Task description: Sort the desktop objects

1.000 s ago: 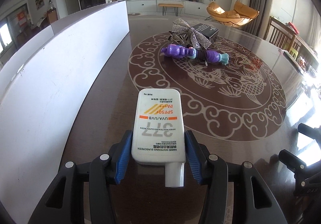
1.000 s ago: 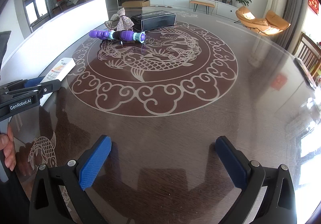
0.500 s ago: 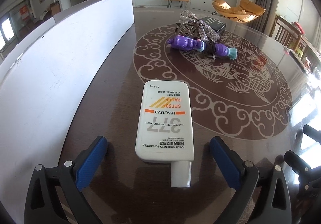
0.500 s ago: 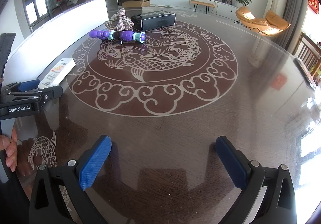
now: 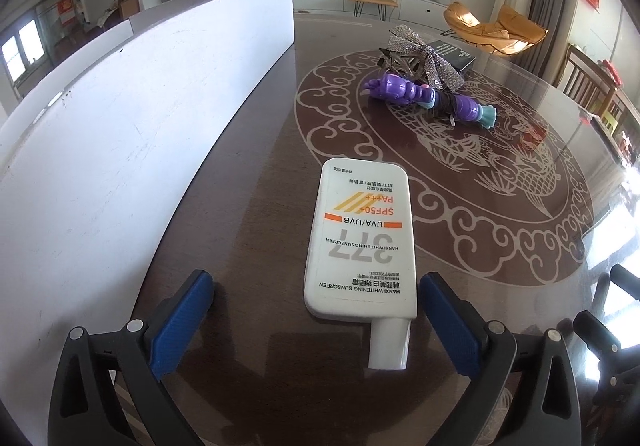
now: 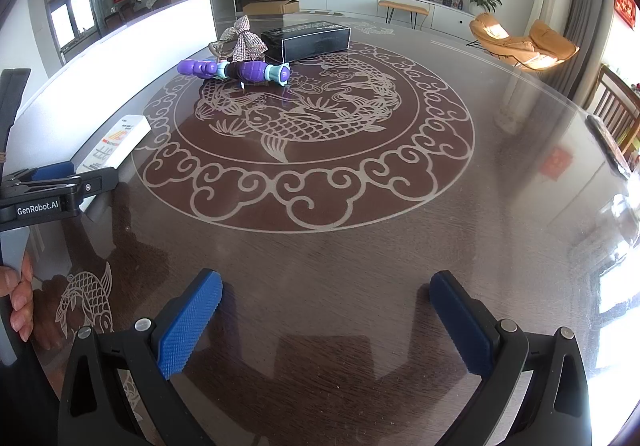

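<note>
The white flat plastic sunscreen bottle (image 5: 360,242) lay on the dark glossy desk (image 5: 248,206) beside a white upright board (image 5: 120,134), between the spread fingers of the left hand-held gripper (image 5: 316,320), untouched. Farther right lay a purple-and-teal plastic toy (image 5: 430,98), a silver glittery bow (image 5: 424,56) and a black box (image 6: 308,40). The right hand-held gripper (image 6: 326,322) stood spread over bare desk; only its view showed fingers (image 6: 18,298).

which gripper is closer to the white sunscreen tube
Left. The left gripper stands open with the sunscreen tube lying between its fingers, untouched. The right gripper hovers over bare table, well off to the tube's right.
</note>
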A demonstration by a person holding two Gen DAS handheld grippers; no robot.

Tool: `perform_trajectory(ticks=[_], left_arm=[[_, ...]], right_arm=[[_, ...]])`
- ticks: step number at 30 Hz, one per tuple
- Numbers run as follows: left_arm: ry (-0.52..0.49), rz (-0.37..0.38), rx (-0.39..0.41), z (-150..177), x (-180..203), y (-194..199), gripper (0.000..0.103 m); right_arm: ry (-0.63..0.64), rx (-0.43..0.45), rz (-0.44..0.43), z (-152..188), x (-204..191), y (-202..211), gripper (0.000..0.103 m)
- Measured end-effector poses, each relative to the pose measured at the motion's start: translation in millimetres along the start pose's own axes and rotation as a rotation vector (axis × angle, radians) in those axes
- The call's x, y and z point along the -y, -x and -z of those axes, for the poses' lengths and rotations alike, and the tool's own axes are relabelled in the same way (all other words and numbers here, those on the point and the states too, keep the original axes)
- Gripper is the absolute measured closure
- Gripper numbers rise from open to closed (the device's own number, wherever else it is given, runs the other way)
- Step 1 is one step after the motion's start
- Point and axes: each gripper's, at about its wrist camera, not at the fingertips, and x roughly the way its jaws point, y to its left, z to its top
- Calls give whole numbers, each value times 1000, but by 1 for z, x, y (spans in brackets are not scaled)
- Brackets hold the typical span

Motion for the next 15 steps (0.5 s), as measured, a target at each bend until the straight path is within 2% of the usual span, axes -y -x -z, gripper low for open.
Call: perform_trajectory(ticks=[2,5,6,10,13,15], left_arm=[[0,0,1,1,1,0,0],[1,-2,2,1,1,0,0],[1,-2,2,1,1,0,0],[1,-2,2,1,1,0,0],[1,-1,2,1,2,0,0],[1,-2,2,1,2,0,0]], right_arm=[[5,-11,-1,-2,-1,-1,0],[79,-101,-59,-26,-3,-13,0],[105,-99,-62,-38,-5,-17,0],[275,16,-70,-99,-32,-24,0],[413,6,-57,-140,-62,-46,1],[431,-35,-75,-163,-74,-68,5]])
